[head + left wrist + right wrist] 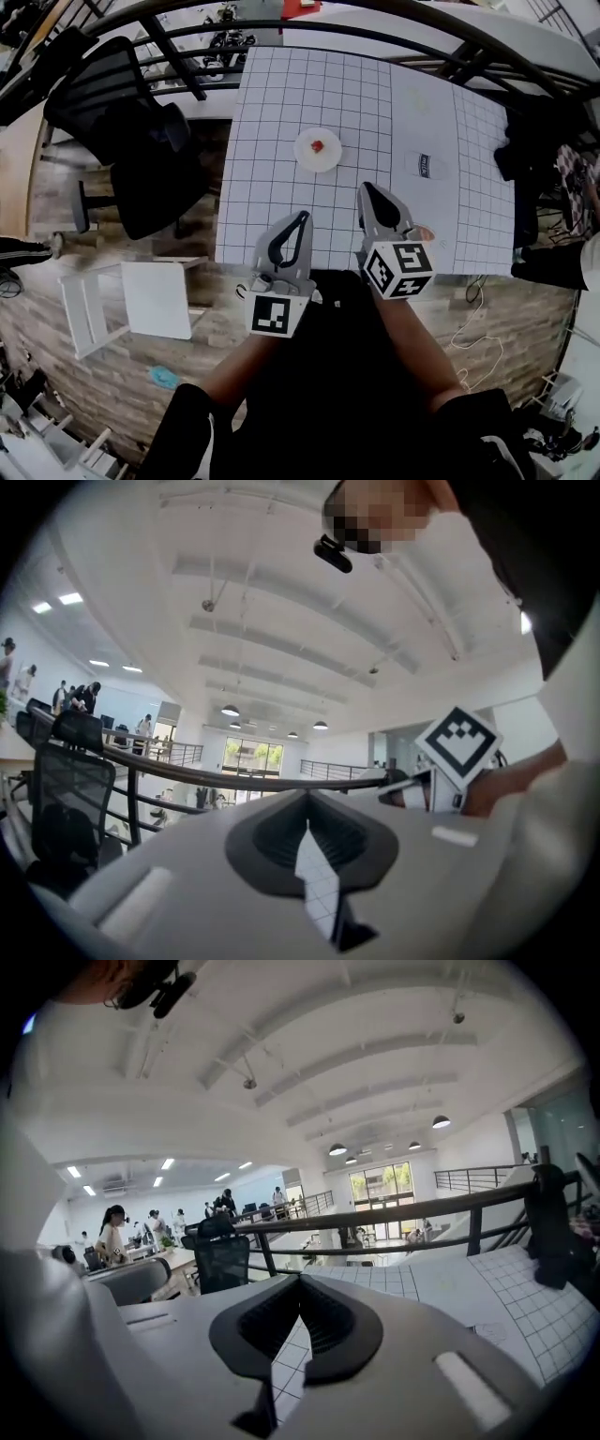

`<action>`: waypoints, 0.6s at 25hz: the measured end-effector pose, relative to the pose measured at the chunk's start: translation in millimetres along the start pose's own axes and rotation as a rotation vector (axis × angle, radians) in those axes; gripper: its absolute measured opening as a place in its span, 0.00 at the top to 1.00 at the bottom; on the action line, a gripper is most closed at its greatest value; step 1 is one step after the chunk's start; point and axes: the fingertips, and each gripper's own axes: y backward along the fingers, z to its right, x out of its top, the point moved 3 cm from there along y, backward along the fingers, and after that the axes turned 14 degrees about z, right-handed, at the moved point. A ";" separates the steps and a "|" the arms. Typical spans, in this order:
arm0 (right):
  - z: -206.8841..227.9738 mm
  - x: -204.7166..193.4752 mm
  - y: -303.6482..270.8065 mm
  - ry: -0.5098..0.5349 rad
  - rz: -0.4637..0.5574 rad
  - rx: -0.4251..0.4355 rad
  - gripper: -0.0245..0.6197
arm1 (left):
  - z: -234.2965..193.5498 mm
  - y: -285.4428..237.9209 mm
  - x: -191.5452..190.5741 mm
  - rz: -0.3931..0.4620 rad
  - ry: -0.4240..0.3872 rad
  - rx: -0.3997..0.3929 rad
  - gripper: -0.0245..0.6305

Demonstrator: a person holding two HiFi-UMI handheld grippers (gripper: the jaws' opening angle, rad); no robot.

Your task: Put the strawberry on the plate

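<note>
Gridded white surface (281, 103), strawberry (318, 145) sitting on plate (329, 159) at upper centre. Below it in frame, left fingers (298, 230) and right fingers (375, 204) are both pressed shut and empty. Right looks marginally nearer. Placement appears done.

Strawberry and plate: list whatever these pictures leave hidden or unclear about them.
- Strawberry: only a small red speck in the head view; which way it lies is too small to tell.
- Plate: in neither gripper view; both look level across the table, missing it.
</note>
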 end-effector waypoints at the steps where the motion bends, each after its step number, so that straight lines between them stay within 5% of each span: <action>1: -3.5 9.1 7.7 0.005 0.025 -0.002 0.96 | 3.8 0.0 -0.2 -0.004 0.014 -0.016 0.95; 6: -14.0 35.5 46.9 0.080 0.147 -0.041 0.96 | 20.0 -2.8 10.2 0.059 0.013 -0.046 0.95; 15: -14.6 39.0 85.6 0.116 0.186 -0.018 0.96 | 54.0 0.0 25.6 0.125 -0.043 -0.064 0.95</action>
